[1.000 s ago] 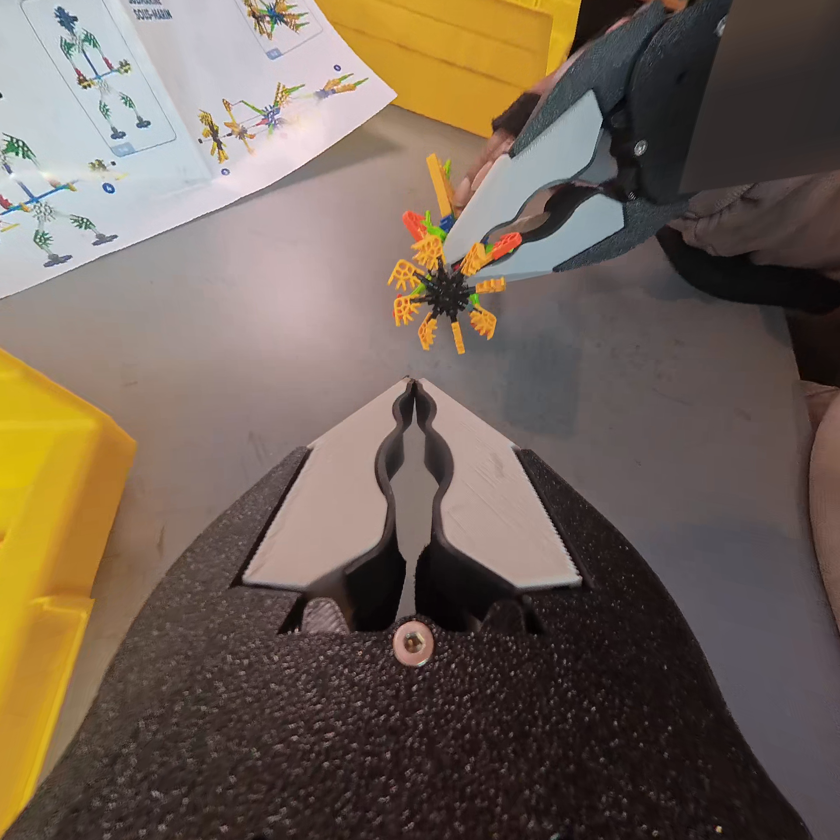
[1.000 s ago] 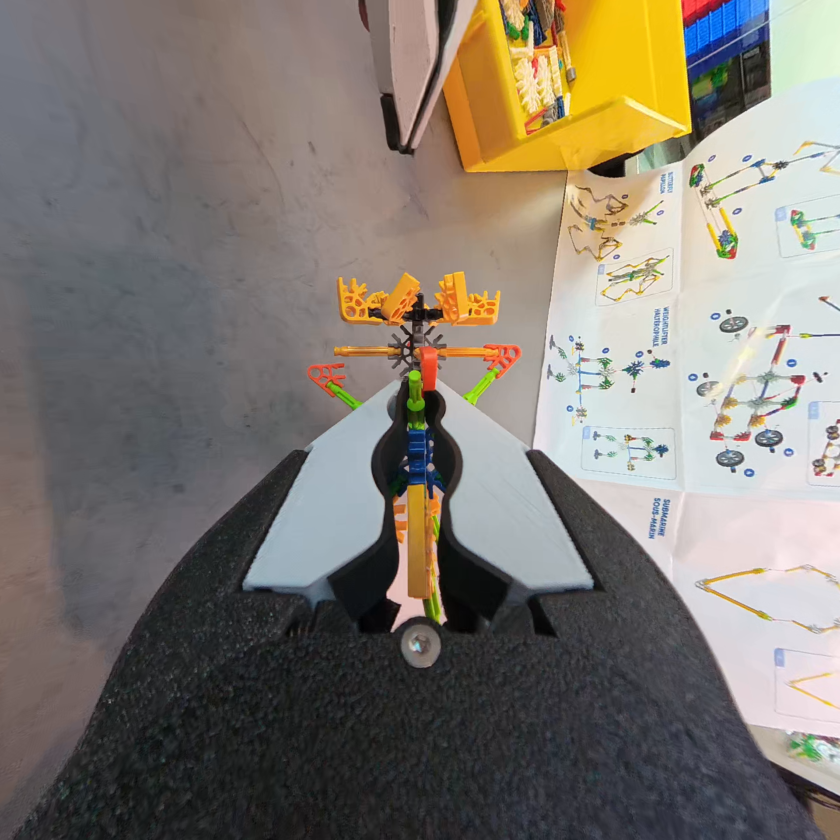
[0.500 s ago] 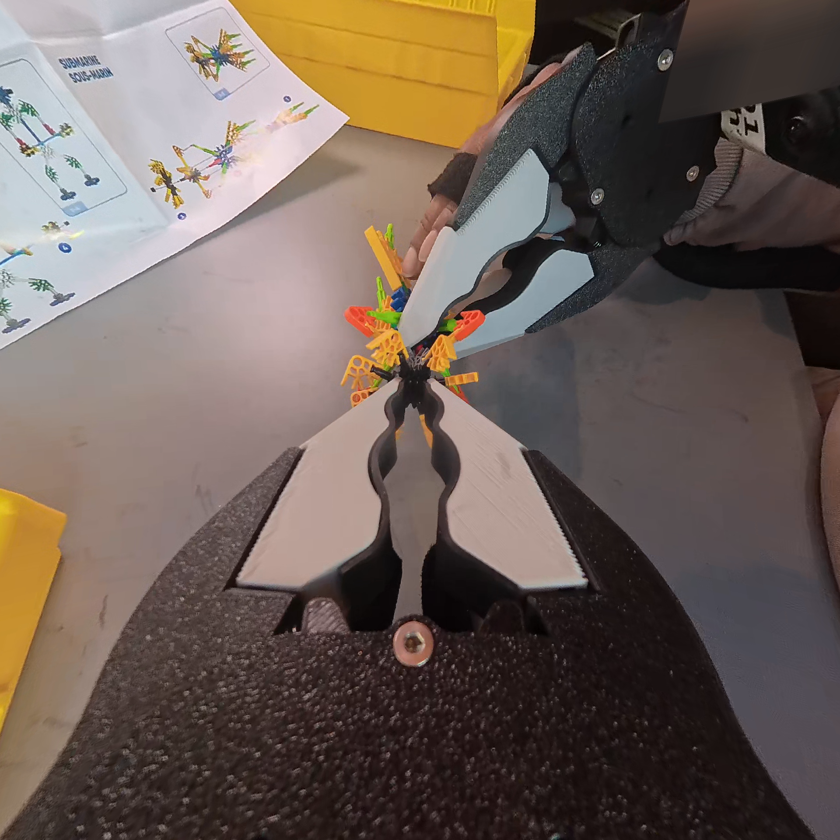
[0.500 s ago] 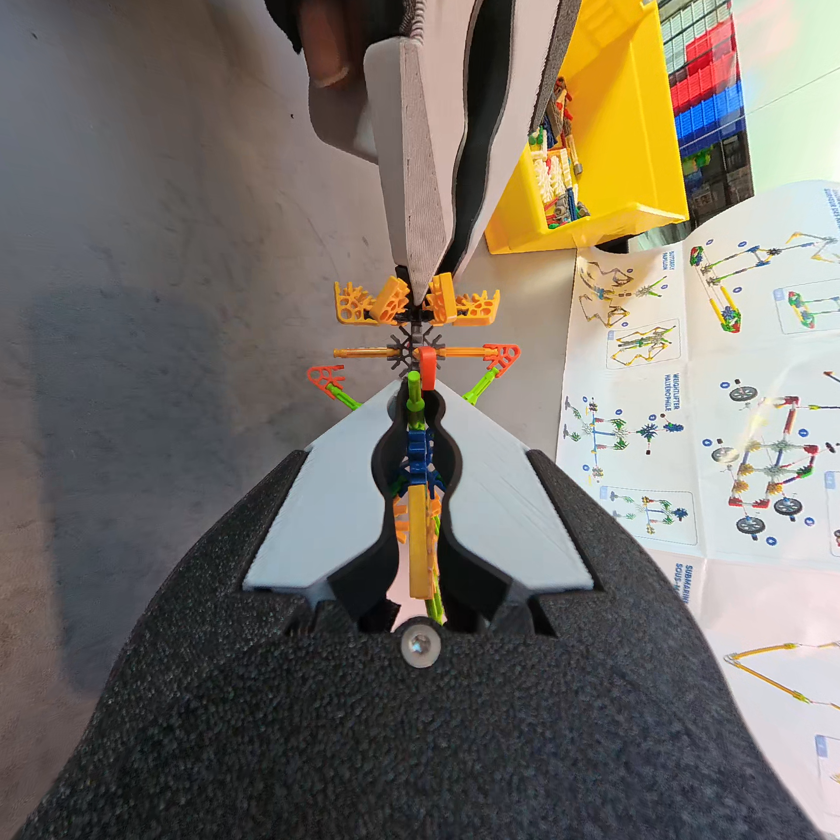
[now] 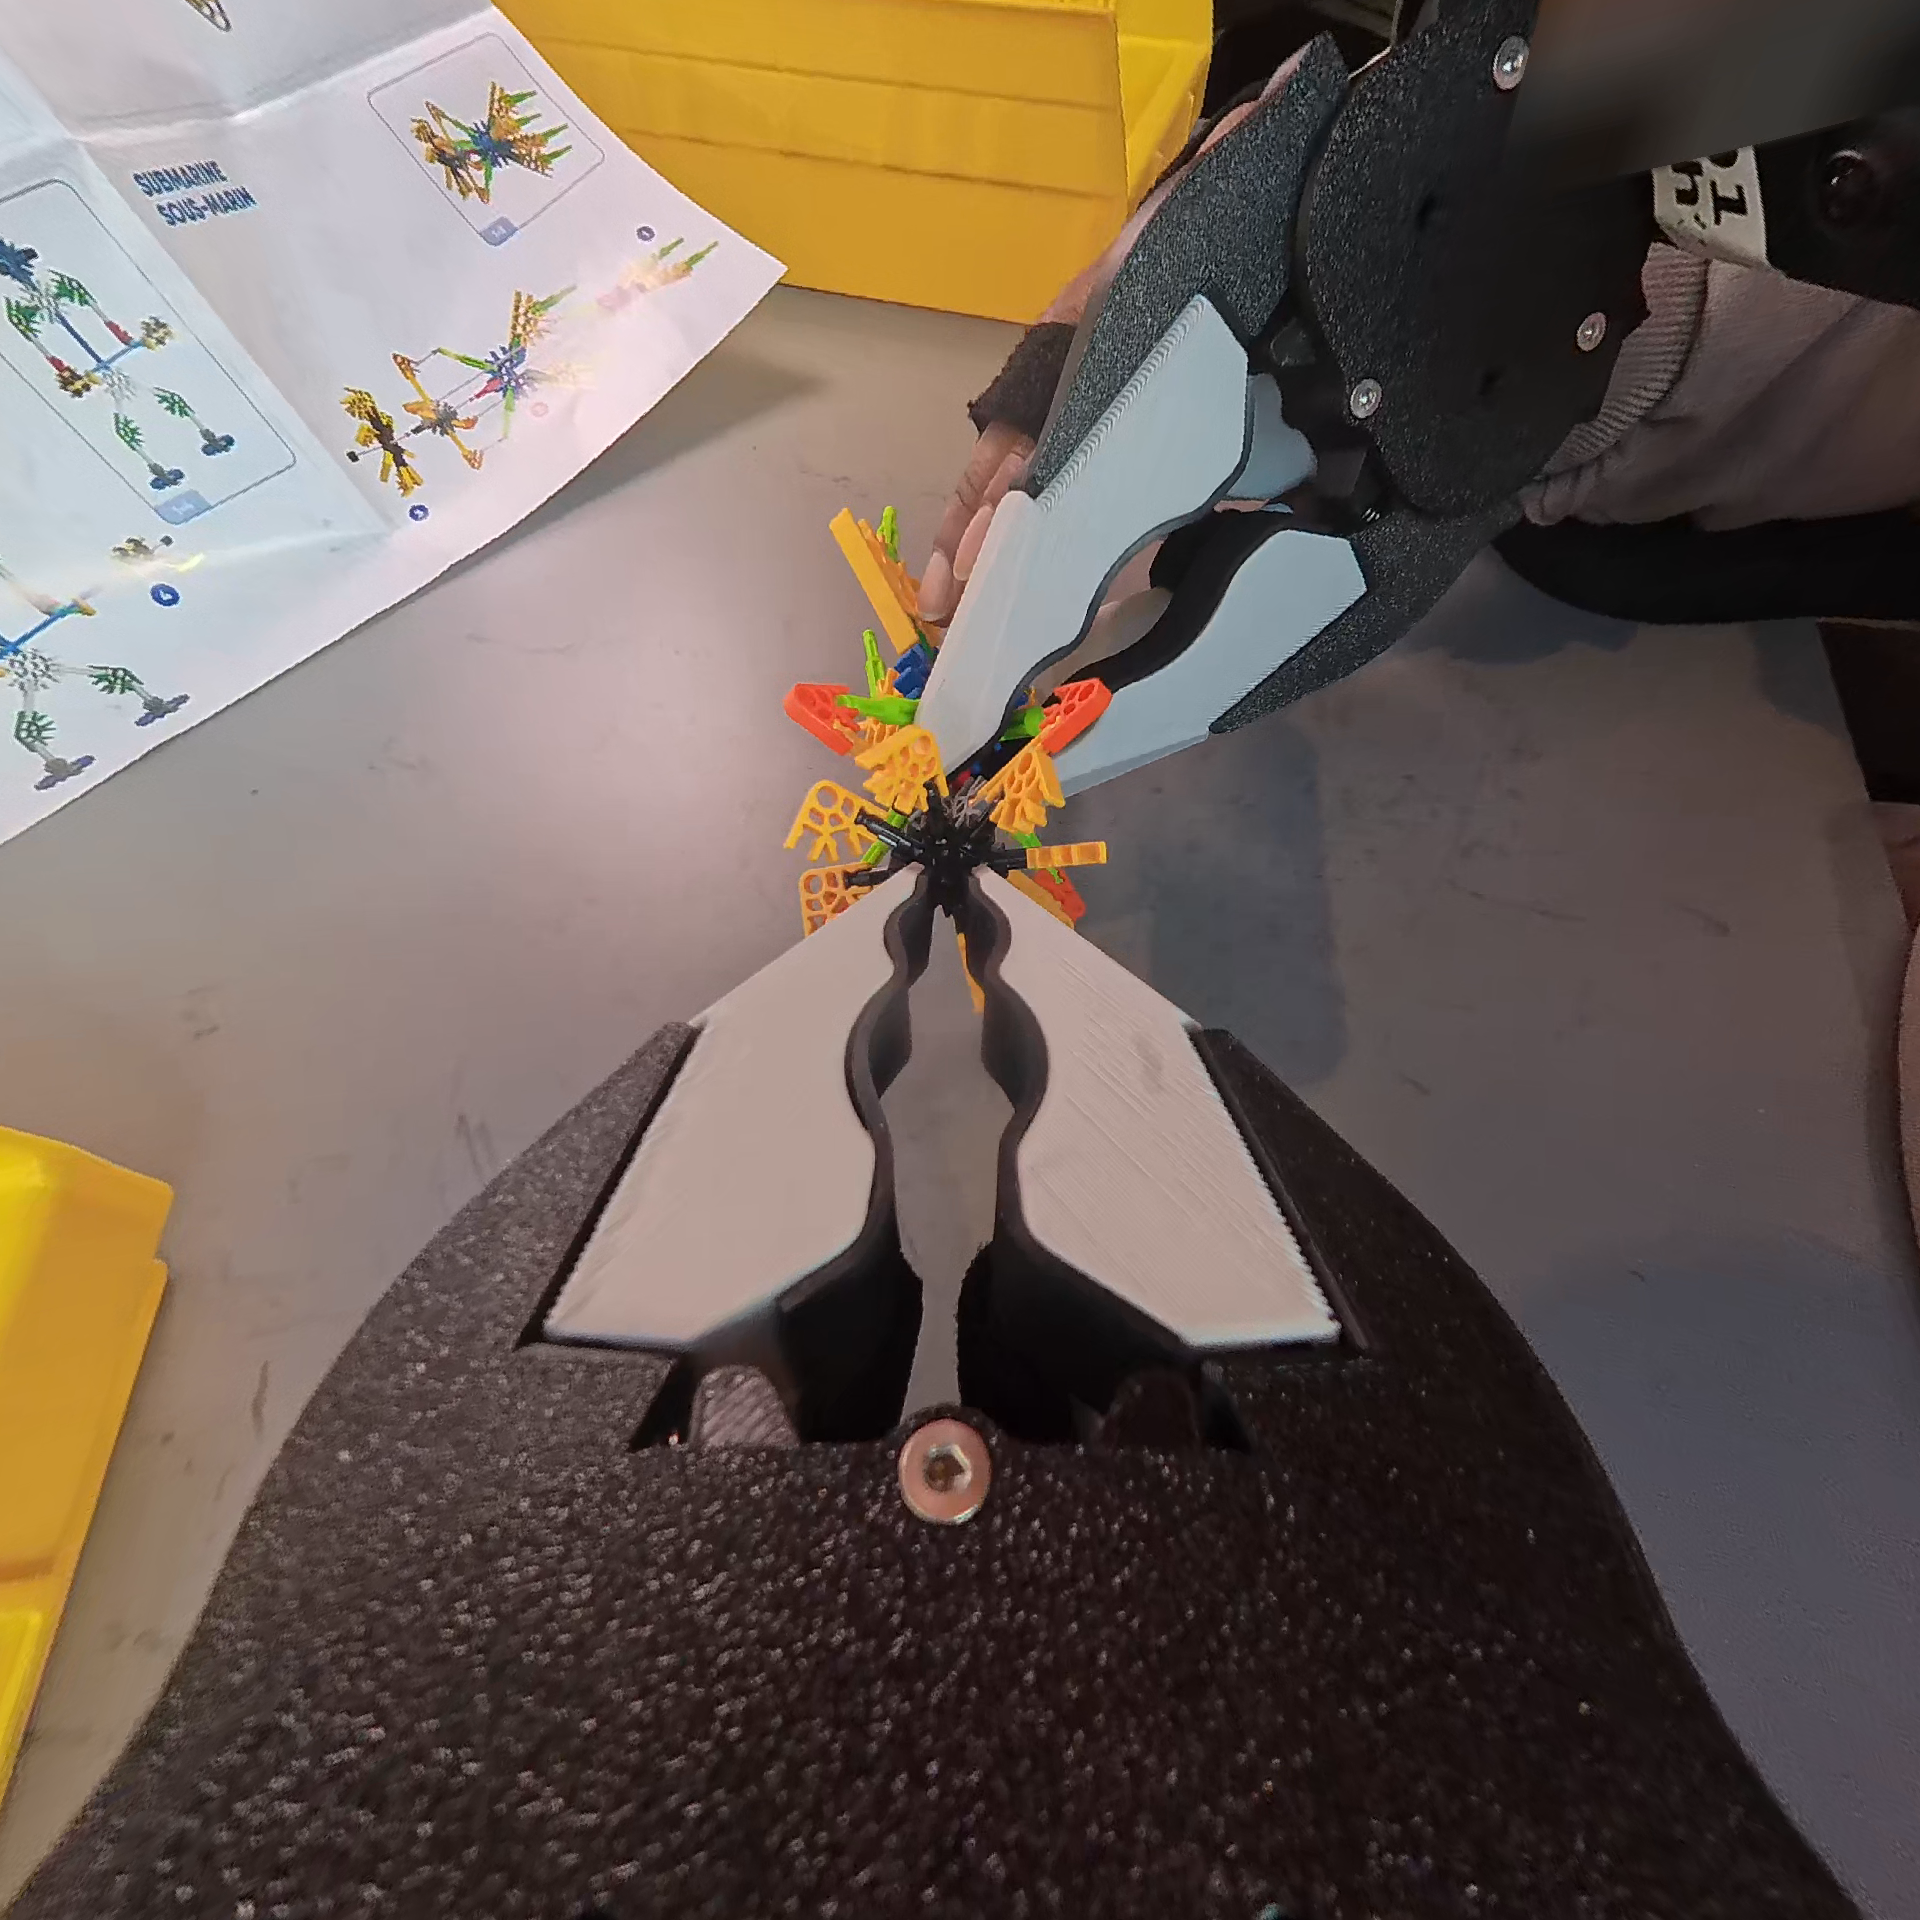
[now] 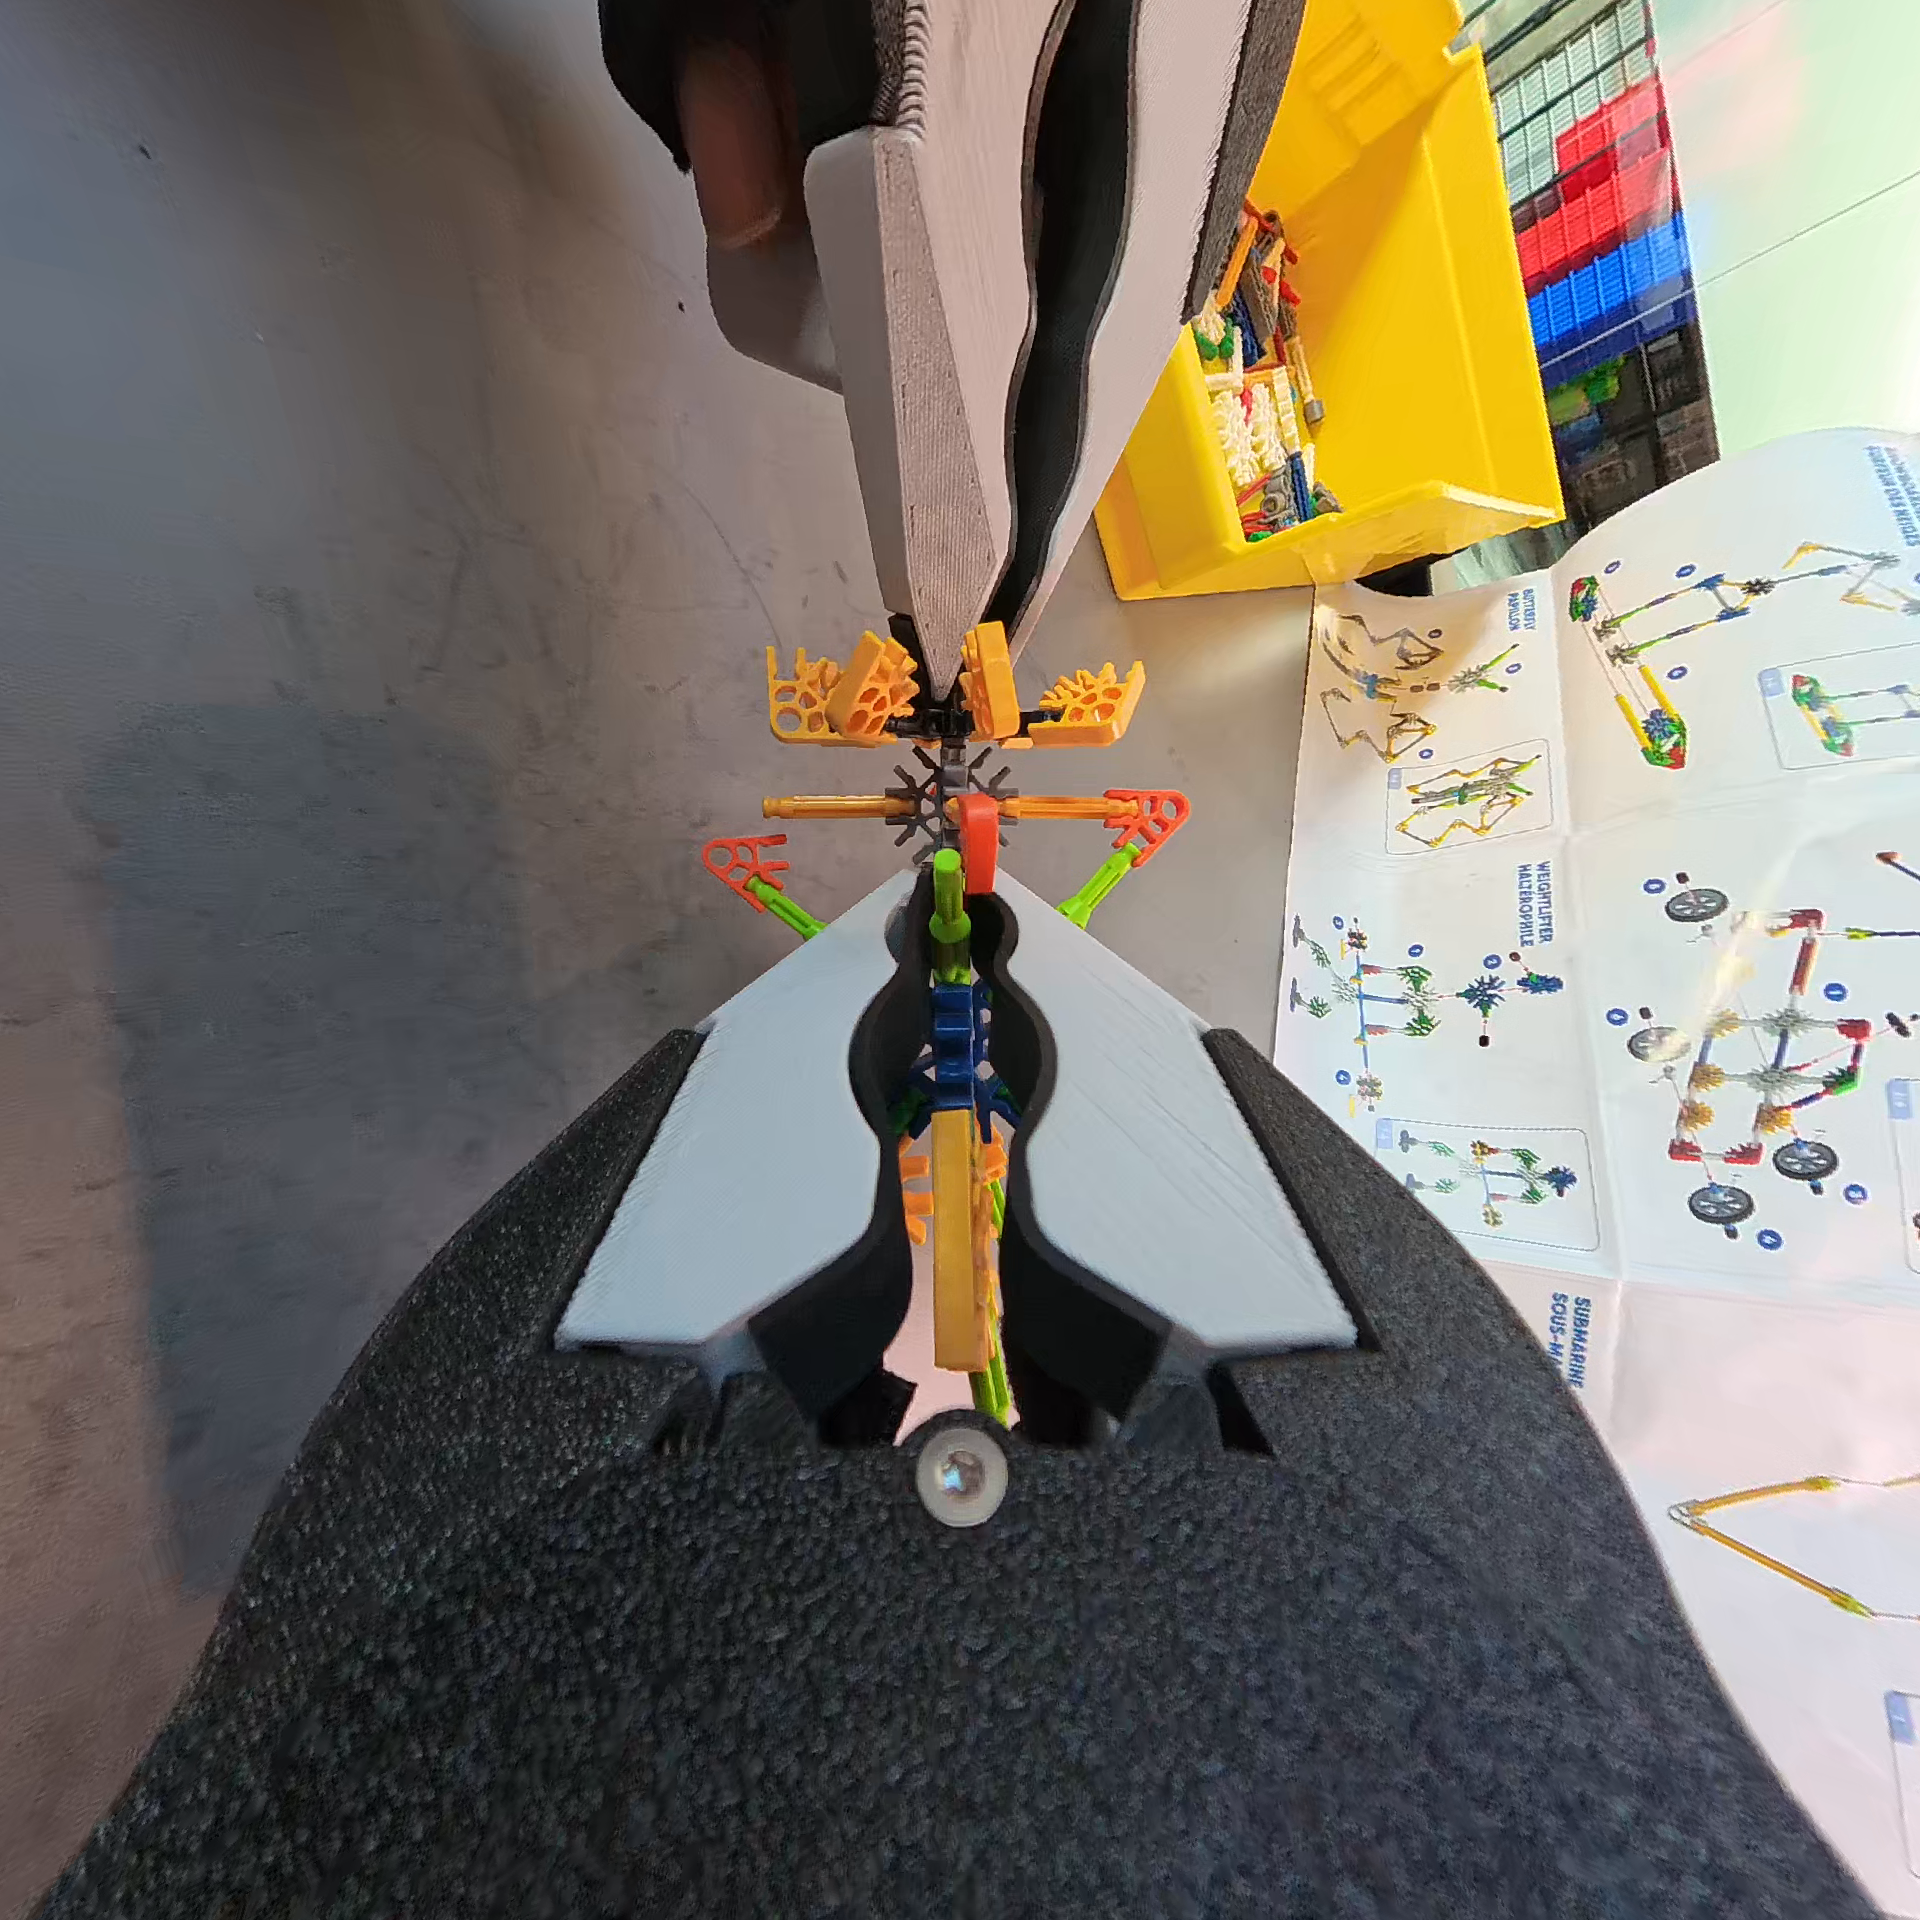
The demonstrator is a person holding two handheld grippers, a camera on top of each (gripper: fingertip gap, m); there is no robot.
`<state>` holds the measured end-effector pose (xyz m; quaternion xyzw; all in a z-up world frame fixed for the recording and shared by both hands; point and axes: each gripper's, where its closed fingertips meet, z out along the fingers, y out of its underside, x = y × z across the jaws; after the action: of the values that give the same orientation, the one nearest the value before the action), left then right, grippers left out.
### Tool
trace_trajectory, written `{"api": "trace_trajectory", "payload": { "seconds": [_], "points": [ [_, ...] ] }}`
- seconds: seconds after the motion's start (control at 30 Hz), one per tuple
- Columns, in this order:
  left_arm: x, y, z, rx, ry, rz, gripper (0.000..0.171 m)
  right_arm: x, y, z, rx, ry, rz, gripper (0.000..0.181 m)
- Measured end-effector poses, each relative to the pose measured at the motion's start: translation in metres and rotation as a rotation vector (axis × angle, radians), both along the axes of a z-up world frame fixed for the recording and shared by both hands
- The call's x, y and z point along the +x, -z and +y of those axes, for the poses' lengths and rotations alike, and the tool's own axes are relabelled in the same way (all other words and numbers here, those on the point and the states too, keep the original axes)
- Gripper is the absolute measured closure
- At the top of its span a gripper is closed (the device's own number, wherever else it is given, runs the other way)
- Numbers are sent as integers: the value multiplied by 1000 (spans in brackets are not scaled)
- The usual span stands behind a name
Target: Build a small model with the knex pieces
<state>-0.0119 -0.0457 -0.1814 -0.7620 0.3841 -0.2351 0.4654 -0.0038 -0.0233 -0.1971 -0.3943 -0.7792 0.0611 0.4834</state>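
Observation:
A small rod-and-connector toy model [image 6: 831, 696] of yellow, orange, green and blue parts hangs in the air above the grey table [image 5: 416, 935]. My right gripper [image 6: 951, 883] is shut on the model's green and blue stem. In the left wrist view it [image 5: 997, 758] reaches in from the upper right. My left gripper [image 5: 943, 896] meets the model [image 5: 904, 769] from the opposite end. Its tips pinch the black hub amid the yellow connectors. In the right wrist view it [image 6: 940, 686] comes down from the top.
A yellow bin [image 6: 1403, 260] with loose toy parts stands at the far right. A printed instruction sheet [image 6: 1662, 935] lies beside it, also in the left wrist view [image 5: 312, 312]. More yellow bins [image 5: 883, 125] [image 5: 62, 1351] stand behind and left. A person's hand [image 5: 977, 499] holds the right gripper. My two grippers' fingertips are within a few centimetres of each other.
My left gripper has moved forward to the model and its tips now pinch the black hub. The right gripper has brought the model lower and closer, still holding it.

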Motion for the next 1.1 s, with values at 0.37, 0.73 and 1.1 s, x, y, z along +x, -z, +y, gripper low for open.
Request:
{"api": "trace_trajectory", "payload": {
  "seconds": [0.37,0.73,1.1],
  "points": [
    [-2,-5,-2,-14,-8,8,170,-1,-2,-1,-51,-4,31,178],
    [-30,-24,8,0,-77,-137,171,5,-25,12,-39,33,94,178],
    [6,-55,-8,29,80,-409,135,-4,-100,-13,-836,-77,698,177]
  ]
}}
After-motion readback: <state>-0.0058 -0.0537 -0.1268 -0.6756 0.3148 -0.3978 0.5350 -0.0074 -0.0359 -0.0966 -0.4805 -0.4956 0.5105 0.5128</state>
